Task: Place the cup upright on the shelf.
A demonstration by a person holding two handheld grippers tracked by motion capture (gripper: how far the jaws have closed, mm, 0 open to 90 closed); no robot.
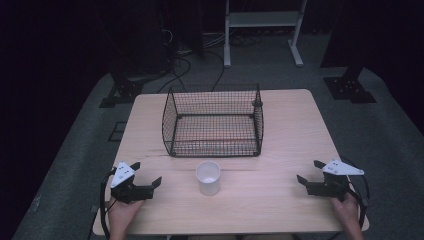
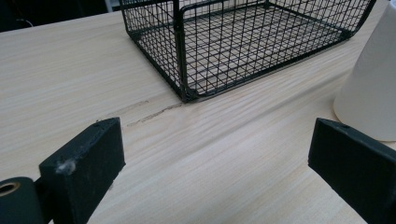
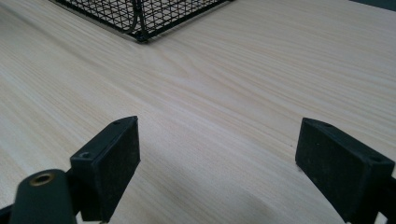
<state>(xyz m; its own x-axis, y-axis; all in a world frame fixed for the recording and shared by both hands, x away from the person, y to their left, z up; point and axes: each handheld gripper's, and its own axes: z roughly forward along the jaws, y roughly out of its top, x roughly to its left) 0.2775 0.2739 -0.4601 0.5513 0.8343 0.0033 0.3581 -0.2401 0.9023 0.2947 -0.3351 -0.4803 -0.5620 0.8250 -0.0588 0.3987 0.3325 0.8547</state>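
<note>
**Both grippers at rest, cup untouched**

Left gripper (image 1: 148, 174) sits low over the table (image 1: 280, 125) near its front edge, jaws spread wide, bare wood between them. White paper cup (image 1: 208, 177) stands upright to that gripper's right, near but apart; in the left gripper view it rises just beyond the right-hand jaw. Black wire basket (image 1: 213, 121) lies ahead of the cup, farther back. Right gripper (image 1: 309, 171) rests well apart on the cup's other side, jaws likewise wide, holding nothing.
</note>
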